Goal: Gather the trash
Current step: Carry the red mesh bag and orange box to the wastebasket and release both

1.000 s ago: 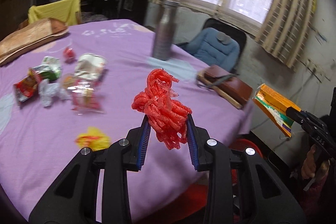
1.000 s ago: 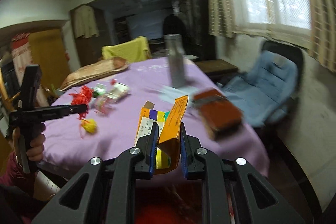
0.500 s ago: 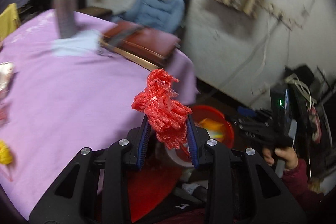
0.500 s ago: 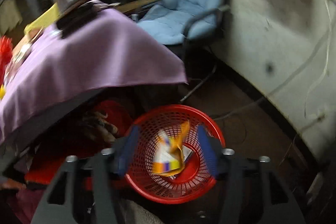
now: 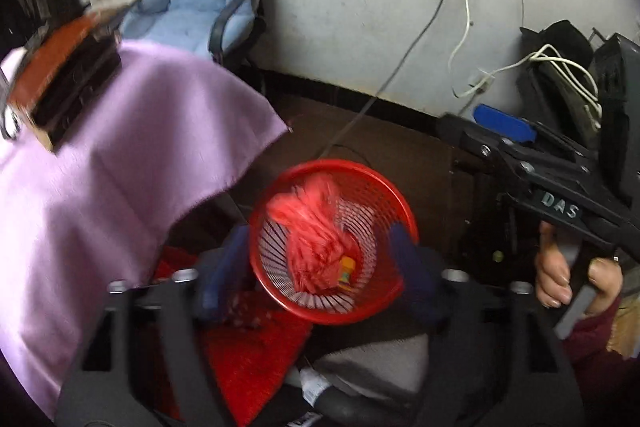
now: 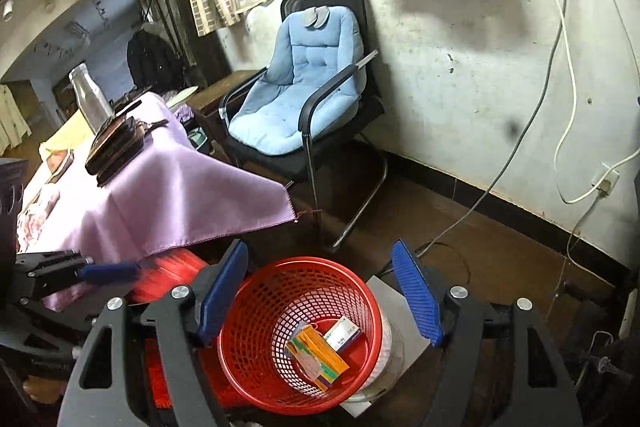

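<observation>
A red mesh basket [image 5: 384, 183] stands on the floor beside the table. My left gripper [image 5: 320, 275] hangs right above it, its jaws opening wide. Between them, touching neither pad, a blurred red stringy bundle [image 5: 316, 235] drops into the basket. My right gripper [image 6: 320, 293] is also over the basket [image 6: 240, 311], jaws opening with nothing between them. The orange carton [image 6: 320, 357] lies on the basket floor next to a small white box [image 6: 342, 335]. In the left wrist view, a hand [image 5: 556, 279] holds the right gripper's handle.
The purple tablecloth [image 5: 120, 167] hangs down just left of the basket, with a brown wallet stack [image 5: 60, 75] near its corner. A blue cushioned chair [image 6: 304, 99] stands behind. Cables [image 6: 520, 155] trail along the wall and floor. A white tub [image 6: 390, 343] sits under the basket.
Both grippers swung from above the table down over the basket. The right let go of the orange carton, which now lies inside. The left opened and the red bundle left its pads.
</observation>
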### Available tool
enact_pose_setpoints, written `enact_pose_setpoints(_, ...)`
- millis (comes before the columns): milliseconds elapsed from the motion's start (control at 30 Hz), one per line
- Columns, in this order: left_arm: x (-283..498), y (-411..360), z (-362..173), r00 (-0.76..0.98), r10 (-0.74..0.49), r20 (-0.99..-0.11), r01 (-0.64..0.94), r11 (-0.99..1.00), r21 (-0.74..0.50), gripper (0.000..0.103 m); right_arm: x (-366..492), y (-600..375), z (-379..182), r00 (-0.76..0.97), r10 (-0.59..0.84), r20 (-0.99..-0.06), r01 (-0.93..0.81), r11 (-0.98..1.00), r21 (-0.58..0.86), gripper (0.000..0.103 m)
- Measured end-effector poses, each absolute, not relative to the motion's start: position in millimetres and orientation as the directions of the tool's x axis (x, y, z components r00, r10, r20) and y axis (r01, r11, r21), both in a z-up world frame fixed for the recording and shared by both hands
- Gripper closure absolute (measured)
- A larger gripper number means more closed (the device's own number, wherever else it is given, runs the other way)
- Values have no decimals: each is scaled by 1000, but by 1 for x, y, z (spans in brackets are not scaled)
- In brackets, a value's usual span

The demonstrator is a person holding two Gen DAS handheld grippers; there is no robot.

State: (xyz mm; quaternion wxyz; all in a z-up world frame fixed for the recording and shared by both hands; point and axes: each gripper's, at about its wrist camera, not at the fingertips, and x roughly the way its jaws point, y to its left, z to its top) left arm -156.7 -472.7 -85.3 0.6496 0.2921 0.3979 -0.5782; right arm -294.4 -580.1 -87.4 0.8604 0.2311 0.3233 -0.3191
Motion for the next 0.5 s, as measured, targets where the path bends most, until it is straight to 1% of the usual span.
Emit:
enact_pose_setpoints(200,-146,-457,-68,73,-559,-826,977,208,-54,17,-291,-581,-87,620,-375,-690,673,706,221,29)
enact_pose_setpoints(300,-134,-449,-62,100,-571,-815,967,250,-57,15,-284,-574,-82,634,-361,-684,652,725,222,26)
enact_pose_setpoints(400,-121,-437,-58,126,-576,-807,953,296,-63,14,-278,-564,-74,648,-358,-673,631,747,210,23)
enact_pose_setpoints(500,-110,-422,-52,155,-584,-797,941,333,-61,14,-269,-553,-64,662,-351,-662,606,770,198,22)
